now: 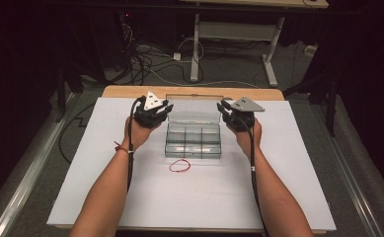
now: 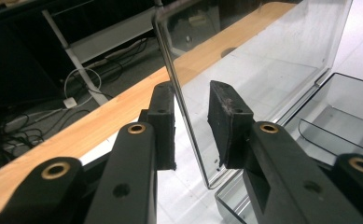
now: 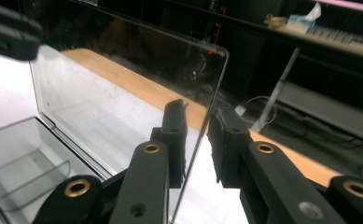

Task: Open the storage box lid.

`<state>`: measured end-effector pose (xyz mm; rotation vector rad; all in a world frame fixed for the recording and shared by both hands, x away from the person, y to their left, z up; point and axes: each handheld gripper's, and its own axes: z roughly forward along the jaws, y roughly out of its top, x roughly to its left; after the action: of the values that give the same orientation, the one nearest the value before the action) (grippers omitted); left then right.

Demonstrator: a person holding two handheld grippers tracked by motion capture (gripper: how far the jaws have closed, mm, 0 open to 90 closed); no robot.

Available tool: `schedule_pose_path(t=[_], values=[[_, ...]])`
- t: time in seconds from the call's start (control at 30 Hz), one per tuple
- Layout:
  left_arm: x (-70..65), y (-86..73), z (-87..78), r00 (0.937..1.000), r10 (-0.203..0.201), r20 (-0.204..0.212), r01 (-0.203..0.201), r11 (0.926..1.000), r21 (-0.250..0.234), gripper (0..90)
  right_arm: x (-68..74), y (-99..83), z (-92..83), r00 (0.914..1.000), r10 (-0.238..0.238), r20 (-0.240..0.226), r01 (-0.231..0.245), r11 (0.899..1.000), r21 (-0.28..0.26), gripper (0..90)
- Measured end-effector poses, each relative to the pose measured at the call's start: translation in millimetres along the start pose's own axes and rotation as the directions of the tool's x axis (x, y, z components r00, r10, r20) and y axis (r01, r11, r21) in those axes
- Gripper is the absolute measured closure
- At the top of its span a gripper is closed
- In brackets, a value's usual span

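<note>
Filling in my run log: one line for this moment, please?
left gripper: astride lid edge, gap showing | right gripper: same, opposite edge | clear box: open, lid upright | red rubber band: on table, in front

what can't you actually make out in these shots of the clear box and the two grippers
- High view: whether the box compartments hold anything; too small, and the clear plastic glares.
- High view: the gap between each gripper's pads and the lid; hands and gripper bodies cover it.
- Left gripper view: the box's front half, cut off by the right edge.
- Right gripper view: whether the right gripper presses the lid edge; a slight gap seems to remain.
</note>
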<state>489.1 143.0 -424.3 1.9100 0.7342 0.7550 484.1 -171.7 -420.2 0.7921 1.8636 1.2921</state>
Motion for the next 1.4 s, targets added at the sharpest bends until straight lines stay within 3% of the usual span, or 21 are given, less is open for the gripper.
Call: schedule_pose_path(t=[0.2,0.37,0.6,0.67,0.77,0.93,1.23,1.4], values=[[0.7,-5.2,8.2,0.9991,-0.042,0.005,0.042,0.9990,0.013,69.4,-0.2,-7.5,8.3,0.9992,0.040,0.008,-0.040,0.999,0.018,76.6],[1.7,-11.0,14.3,0.9979,-0.065,0.007,0.065,0.9976,0.023,69.0,4.6,-13.9,15.1,0.9984,0.041,0.038,-0.043,0.998,0.049,74.0],[0.0,-16.2,20.3,0.9974,-0.071,-0.012,0.072,0.9968,0.035,67.0,3.7,-26.5,20.5,0.9958,0.089,0.021,-0.091,0.993,0.070,73.1],[-0.1,-19.2,21.4,0.9954,-0.095,-0.007,0.095,0.9952,0.023,66.7,3.9,-28.6,21.5,0.9949,0.099,0.020,-0.101,0.991,0.087,72.7],[-3.2,-24.5,24.9,0.9970,-0.076,-0.014,0.076,0.9964,0.037,64.4,4.5,-31.2,23.0,0.9944,0.105,0.014,-0.106,0.988,0.109,71.5],[-4.2,-31.5,27.1,0.9930,-0.118,-0.001,0.118,0.9926,0.028,63.8,6.5,-35.0,24.1,0.9933,0.114,0.017,-0.115,0.984,0.136,70.4],[-8.4,-33.4,28.6,0.9938,-0.110,-0.019,0.111,0.9920,0.062,62.0,9.1,-41.8,24.0,0.9921,0.124,0.018,-0.125,0.979,0.158,69.4],[-10.7,-39.1,29.3,0.9955,-0.093,-0.014,0.094,0.9929,0.072,60.9,12.3,-40.1,24.5,0.9939,0.103,0.040,-0.108,0.978,0.180,68.8]])
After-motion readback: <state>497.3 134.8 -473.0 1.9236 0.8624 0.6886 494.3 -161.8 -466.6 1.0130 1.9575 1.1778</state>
